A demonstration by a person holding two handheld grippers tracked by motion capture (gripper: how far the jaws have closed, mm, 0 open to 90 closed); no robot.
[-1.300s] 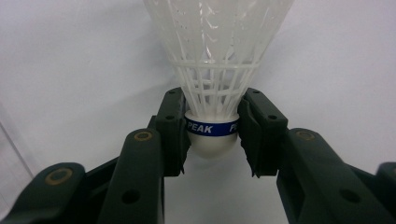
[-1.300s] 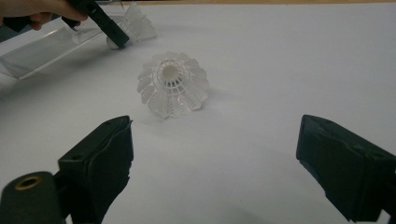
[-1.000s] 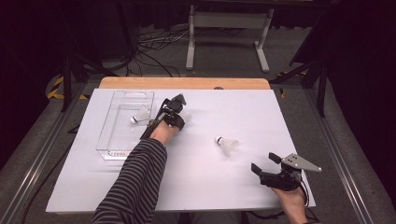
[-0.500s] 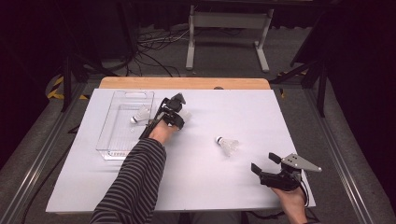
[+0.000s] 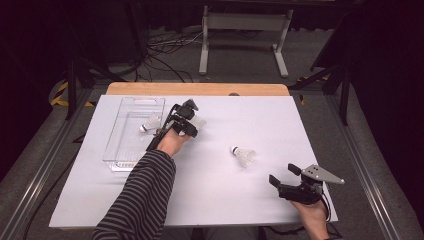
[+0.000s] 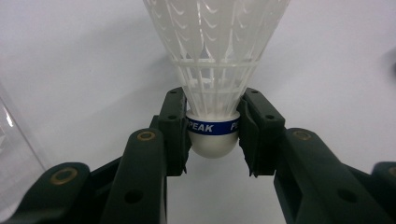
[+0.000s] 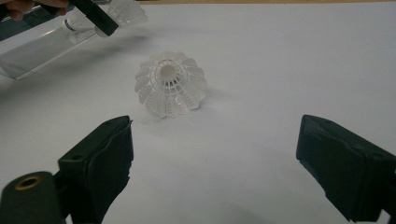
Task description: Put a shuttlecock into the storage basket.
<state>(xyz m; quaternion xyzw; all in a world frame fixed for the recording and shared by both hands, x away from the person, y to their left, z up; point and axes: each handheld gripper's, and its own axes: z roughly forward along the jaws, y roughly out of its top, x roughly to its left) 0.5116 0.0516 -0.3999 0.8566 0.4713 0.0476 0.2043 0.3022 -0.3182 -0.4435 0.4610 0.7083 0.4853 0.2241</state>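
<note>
Shuttlecock (image 6: 212, 135) pinched by left gripper (image 6: 212, 140), frame centre.
Light, fragile feathers; fingers (image 6: 173, 126) clamp its firm cork; right gripper (image 7: 215, 163) gapes empty.

Fixed high camera above the near table edge, facing forward and down over the whole white table (image 5: 220, 200); left gripper camera close along its jaws onto a held shuttlecock (image 6: 215, 93); right gripper camera low, facing across the table, sharing the lying shuttlecock (image 7: 170, 84) with the high view.
</note>
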